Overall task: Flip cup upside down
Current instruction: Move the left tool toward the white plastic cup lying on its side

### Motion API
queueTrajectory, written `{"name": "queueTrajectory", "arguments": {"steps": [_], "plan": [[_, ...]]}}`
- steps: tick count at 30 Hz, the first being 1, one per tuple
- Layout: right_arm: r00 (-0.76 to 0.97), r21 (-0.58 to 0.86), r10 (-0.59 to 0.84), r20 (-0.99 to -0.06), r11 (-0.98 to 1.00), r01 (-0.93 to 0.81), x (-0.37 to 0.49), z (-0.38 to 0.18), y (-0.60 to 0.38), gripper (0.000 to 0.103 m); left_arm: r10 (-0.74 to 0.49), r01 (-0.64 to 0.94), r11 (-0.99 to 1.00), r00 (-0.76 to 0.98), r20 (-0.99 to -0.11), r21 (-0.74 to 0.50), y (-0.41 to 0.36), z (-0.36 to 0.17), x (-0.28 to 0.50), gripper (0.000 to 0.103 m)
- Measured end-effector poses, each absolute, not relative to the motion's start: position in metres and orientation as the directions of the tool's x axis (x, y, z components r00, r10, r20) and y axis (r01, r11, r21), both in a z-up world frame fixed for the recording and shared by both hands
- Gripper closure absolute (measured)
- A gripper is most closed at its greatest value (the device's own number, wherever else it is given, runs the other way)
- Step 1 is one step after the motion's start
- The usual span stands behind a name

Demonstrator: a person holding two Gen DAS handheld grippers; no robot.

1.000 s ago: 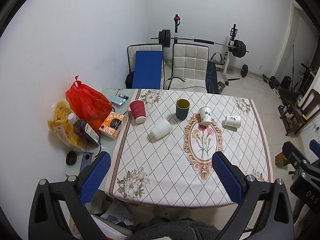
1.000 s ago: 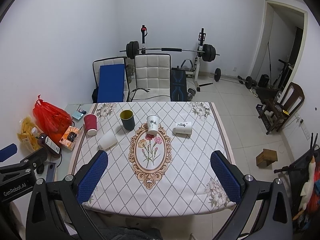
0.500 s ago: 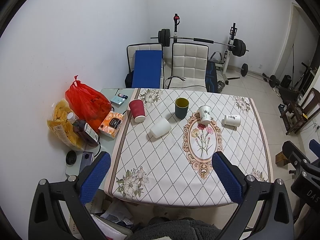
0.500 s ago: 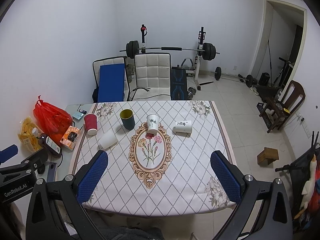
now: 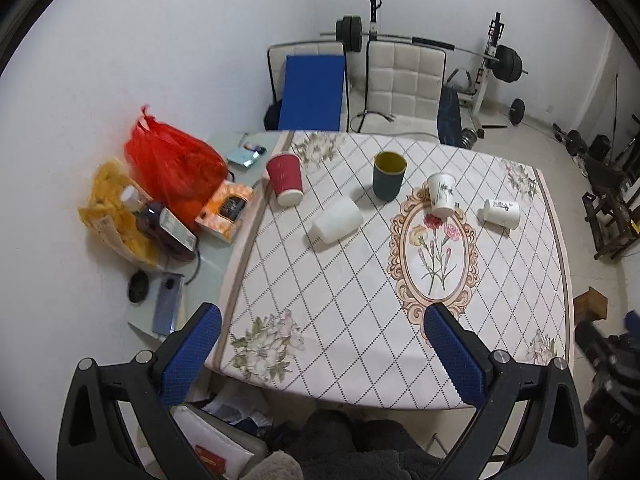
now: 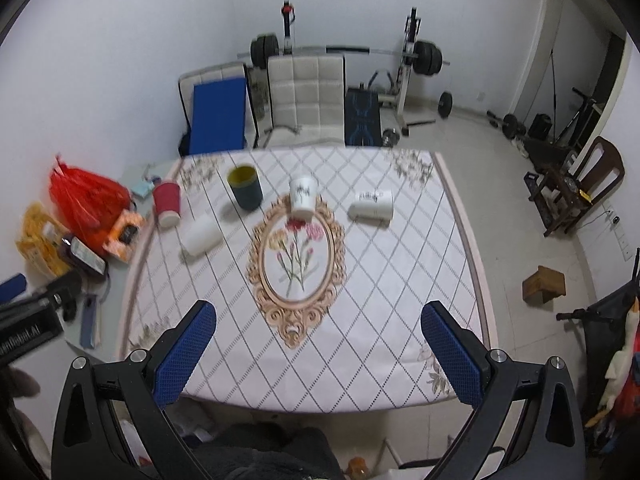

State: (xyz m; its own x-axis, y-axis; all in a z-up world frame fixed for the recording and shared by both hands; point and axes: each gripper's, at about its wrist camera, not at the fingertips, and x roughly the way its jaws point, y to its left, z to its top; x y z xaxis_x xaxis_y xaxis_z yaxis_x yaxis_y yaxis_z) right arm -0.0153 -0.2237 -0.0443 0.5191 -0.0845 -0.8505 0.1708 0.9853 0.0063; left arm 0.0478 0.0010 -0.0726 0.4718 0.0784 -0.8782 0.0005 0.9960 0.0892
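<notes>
Left wrist view: your left tongs (image 5: 320,340) hang wide open with nothing between the blue pads (image 5: 192,354). They sit above the near edge of the table (image 5: 360,376), well apart from every cup.
Right wrist view: your right tongs (image 6: 316,340) are wide open and empty too, over the same near edge.
Cups standing mouth up: the dark green cup (image 5: 389,176) with the yellow inside is the clear one. It stands at the far side of the table, between the red cup (image 5: 285,179) and the flower cup (image 5: 441,194).
Cups that look flipped: the red cup and the flower cup seem to be mouth down. I think so, but I am not sure.
Cups lying down: the plain white cup (image 5: 338,220) lies on its side near the red cup. The small white cup (image 5: 501,212) lies on its side at the right.
Best pick: I think the green cup is the one to flip.
How to grab: reach far across and keep the tongs wide until the pads are on both sides of the cup wall. Squeeze softly in the middle of the cup.
How to turn: lift it a little first, then roll your wrist so the mouth faces down. Set it flat on bare cloth.
Watch out: the flower cup is just beside the green one, so come in from the near side and do not bump it.
</notes>
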Motion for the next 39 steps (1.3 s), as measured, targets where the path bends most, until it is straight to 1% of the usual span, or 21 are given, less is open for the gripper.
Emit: {"name": "queueTrajectory", "arguments": {"steps": [4, 13, 16, 24, 31, 35, 39], "plan": [[0.445, -0.008, -0.081, -0.892, 0.986, 0.164, 0.006, -0.09, -0.226, 0.0, 0.098, 0.008, 0.994, 0.431, -0.897, 0.112, 0.003, -0.102, 0.071, 0.0], [0.31, -0.023, -0.083, -0.947, 0.981, 0.192, 0.064, -0.176, -0.22, 0.0, 0.113, 0.06, 0.988, 0.334, -0.936, 0.14, 0.014, -0.165, 0.139, 0.0], [0.267, -0.043, -0.095, -0.959, 0.979, 0.197, 0.088, -0.202, -0.212, 0.0, 0.121, 0.07, 0.986, 0.307, -0.944, 0.149, 0.021, -0.184, 0.166, 0.0], [0.139, -0.03, -0.06, -0.989, 0.978, 0.207, 0.153, -0.275, -0.193, 0.0, 0.147, 0.095, 0.98, 0.233, -0.961, 0.173, 0.034, -0.233, 0.235, 0.0], [0.055, -0.046, -0.059, -0.997, 0.977, 0.206, 0.202, -0.324, -0.178, 0.0, 0.167, 0.134, 0.973, 0.138, -0.976, 0.186, 0.034, -0.294, 0.288, 0.0], [0.002, -0.06, -0.062, -0.998, 0.978, 0.2, 0.228, -0.353, -0.172, 0.0, 0.166, 0.192, 0.964, 0.108, -0.98, 0.184, 0.026, -0.317, 0.31, 0.0], [-0.062, -0.048, -0.037, -0.997, 0.979, 0.2, 0.245, -0.374, -0.168, 0.0, 0.143, 0.3, 0.94, 0.083, -0.986, 0.161, 0.011, -0.332, 0.324, 0.0]]}}
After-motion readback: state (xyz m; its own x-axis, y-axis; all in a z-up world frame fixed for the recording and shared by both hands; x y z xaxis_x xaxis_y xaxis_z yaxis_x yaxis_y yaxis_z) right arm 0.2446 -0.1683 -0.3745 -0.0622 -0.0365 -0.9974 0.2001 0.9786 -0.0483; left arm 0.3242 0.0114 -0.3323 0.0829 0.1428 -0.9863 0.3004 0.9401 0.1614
